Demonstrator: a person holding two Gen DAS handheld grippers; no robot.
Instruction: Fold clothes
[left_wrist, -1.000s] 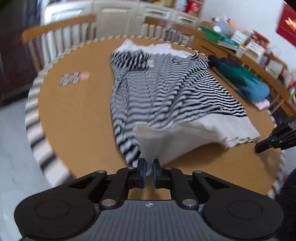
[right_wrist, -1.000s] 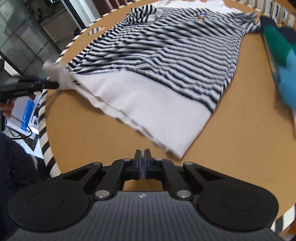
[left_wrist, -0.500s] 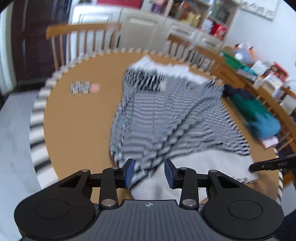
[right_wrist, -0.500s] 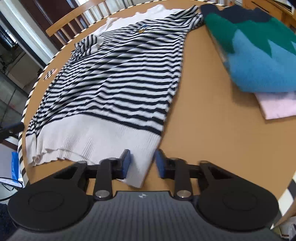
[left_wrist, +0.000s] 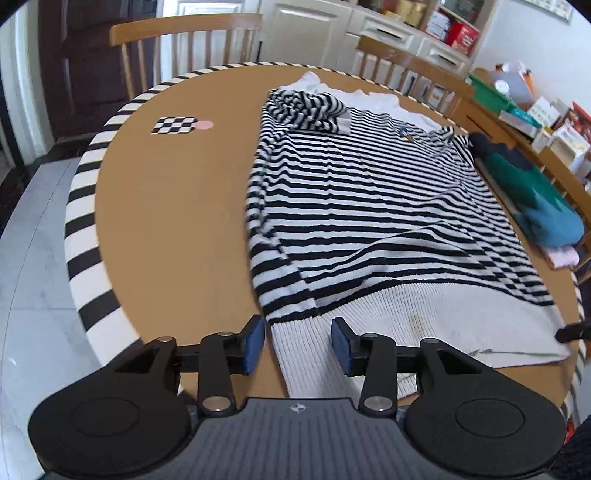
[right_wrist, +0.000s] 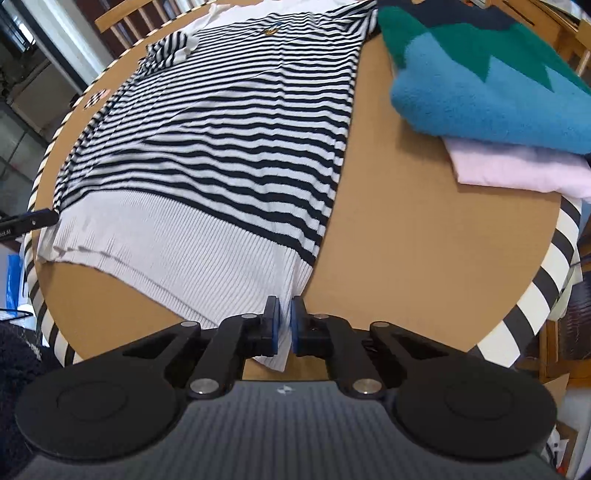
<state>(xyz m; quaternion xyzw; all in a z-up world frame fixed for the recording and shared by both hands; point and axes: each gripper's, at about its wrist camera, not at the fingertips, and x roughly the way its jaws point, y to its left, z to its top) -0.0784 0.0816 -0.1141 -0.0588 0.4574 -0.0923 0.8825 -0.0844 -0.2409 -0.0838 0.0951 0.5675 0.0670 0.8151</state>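
A black-and-white striped sweater (left_wrist: 369, 206) lies spread flat on a round wooden counter (left_wrist: 166, 221), its white ribbed hem toward the cameras. No lettering can be read; a small embroidered emblem (right_wrist: 271, 28) on the chest is too small to make out. The left wrist view alone shows a checkerboard marker (left_wrist: 174, 125) clearly, with chairs and cupboards beyond. The right wrist view alone shows a folded blue-and-green sweater (right_wrist: 491, 74) resting on a pink garment (right_wrist: 517, 170). The left gripper (left_wrist: 298, 341) is opening, its pads apart astride the hem's left corner without pressing it. The right gripper (right_wrist: 284, 325) pinches the hem's right corner, fingers nearly together.
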